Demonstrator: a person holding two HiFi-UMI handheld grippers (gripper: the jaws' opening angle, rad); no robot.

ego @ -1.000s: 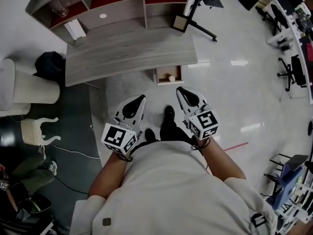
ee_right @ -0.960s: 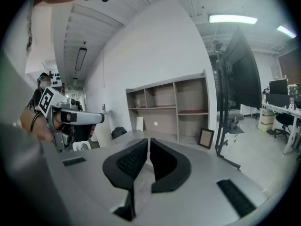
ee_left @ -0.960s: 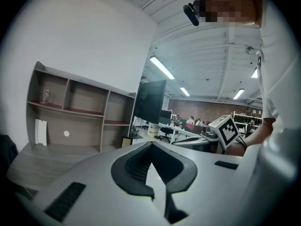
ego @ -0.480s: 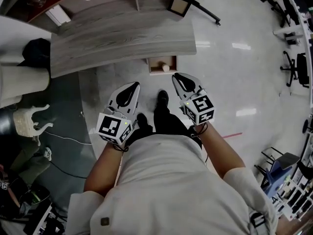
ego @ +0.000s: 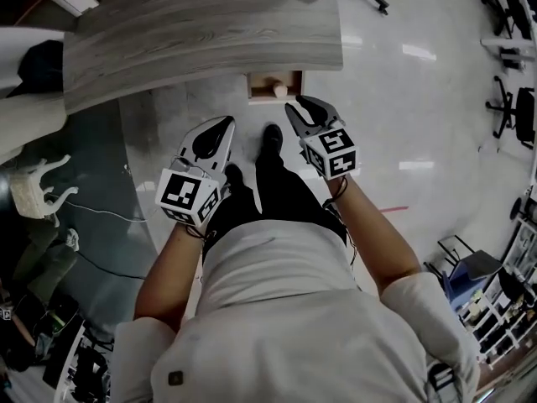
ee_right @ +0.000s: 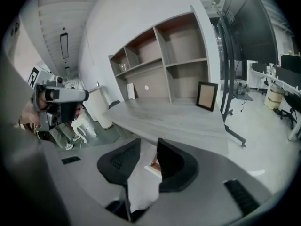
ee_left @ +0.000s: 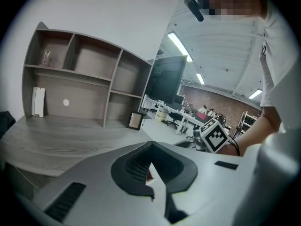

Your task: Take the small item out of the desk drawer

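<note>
A small pale wooden drawer stands open under the front edge of the grey desk. A small round light item lies in its right part. My right gripper hovers just in front of the drawer. Its jaws have just been opening and nothing is between them. In the right gripper view the drawer shows through the gap of the right gripper. My left gripper is shut and empty, lower left of the drawer. In the left gripper view the left gripper points over the desk top.
A shelf unit and a picture frame stand at the back of the desk. The person's shoes are on the glossy floor between the grippers. A white bin and a small white stool are at the left.
Both grippers have moved forward and down toward the drawer, which now lies just beyond the right gripper's tips. The right jaws, shut before, now stand apart.
</note>
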